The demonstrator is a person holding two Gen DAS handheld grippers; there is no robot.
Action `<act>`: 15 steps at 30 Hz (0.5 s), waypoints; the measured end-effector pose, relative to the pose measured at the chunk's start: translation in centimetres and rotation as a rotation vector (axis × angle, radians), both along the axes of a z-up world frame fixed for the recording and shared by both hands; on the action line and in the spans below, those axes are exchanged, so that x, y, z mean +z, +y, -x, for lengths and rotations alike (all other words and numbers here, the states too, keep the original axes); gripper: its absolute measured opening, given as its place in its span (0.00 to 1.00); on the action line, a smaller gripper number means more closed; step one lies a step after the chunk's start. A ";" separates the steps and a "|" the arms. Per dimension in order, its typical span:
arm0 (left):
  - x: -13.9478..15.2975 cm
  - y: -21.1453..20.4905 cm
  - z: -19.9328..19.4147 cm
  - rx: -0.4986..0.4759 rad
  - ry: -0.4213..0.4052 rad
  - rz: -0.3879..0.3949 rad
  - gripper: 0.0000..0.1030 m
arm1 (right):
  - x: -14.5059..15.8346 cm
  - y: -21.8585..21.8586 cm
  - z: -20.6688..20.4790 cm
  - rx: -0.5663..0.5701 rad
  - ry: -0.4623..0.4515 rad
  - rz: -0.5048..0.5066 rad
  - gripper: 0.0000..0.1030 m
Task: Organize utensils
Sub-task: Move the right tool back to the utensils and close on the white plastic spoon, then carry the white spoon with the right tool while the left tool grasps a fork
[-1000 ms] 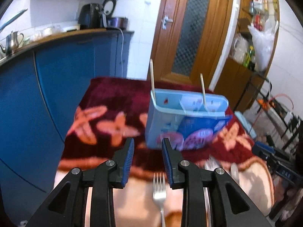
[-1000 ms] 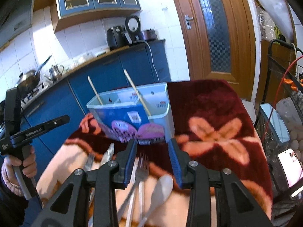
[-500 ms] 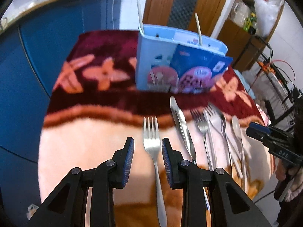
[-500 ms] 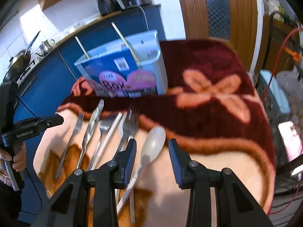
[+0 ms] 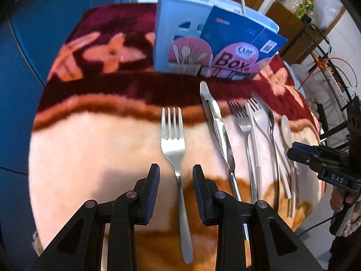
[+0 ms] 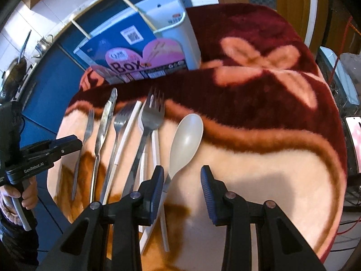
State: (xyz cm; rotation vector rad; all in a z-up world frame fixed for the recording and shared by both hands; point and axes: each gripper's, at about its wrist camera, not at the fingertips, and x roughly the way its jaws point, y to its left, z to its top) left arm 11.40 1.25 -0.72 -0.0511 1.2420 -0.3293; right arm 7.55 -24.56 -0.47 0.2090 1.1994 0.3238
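Left wrist view: the left gripper (image 5: 176,176) is held with its jaws apart, straddling the neck of a lone steel fork (image 5: 174,142) that lies on the floral blanket (image 5: 90,135); the pads are not seen to press on the handle, so nothing is gripped yet. The fork is best taken at the narrow neck, with the pads brought level on both sides before being closed, since the soft pile may let the thin handle sink and slip.

In the right wrist view the right gripper (image 6: 181,180) is likewise unclenched, its jaws poised over the handle of a pale plastic spoon (image 6: 186,139), which passes close to the left pad. A clean pick is judged to need the handle centred first, because a second fork (image 6: 151,117) and white chopsticks (image 6: 126,131) lie just beside and partly under it and could be dragged along.

The blue utensil holder (image 5: 180,33) stands upright at the far side of the blanket, with 2 chopsticks already leaning in it; the knife (image 5: 214,117) and the remaining cutlery lie between it and the grippers.

Readable writing: "Box" on the holder's pink label, "DAS" on the right gripper's body seen from the left, and "GenRobot.AI" on the left gripper's body seen from the right. A QR code is visible; the smaller print cannot be read.
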 end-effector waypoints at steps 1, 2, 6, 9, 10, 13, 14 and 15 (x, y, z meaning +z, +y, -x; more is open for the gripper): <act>-0.1 -0.1 0.0 -0.003 0.010 0.004 0.28 | 0.0 0.2 -0.2 0.002 0.009 0.009 0.35; -0.2 -0.3 -0.1 -0.007 0.020 0.006 0.26 | 0.0 0.2 -0.3 0.005 0.015 0.013 0.34; -0.6 -0.6 -0.5 -0.010 0.045 -0.008 0.17 | -0.3 0.3 -1.0 0.008 0.038 0.017 0.29; -0.8 -0.5 -0.8 -0.003 0.051 -0.005 0.11 | -0.5 0.3 -1.4 0.007 0.051 0.017 0.22; -0.8 -0.4 -0.9 -0.001 0.053 -0.002 0.09 | -0.5 0.3 -1.5 0.005 0.055 0.017 0.20; -0.8 0.0 -0.9 0.006 0.048 0.014 0.07 | -0.6 0.0 -1.6 0.003 0.059 0.005 0.18; -0.8 0.1 -0.8 0.010 0.044 0.021 0.07 | -0.6 -0.1 -1.6 0.001 0.058 0.003 0.16; -0.8 0.2 -0.7 0.014 0.038 0.030 0.06 | -0.6 -0.2 -1.5 -0.003 0.055 0.001 0.16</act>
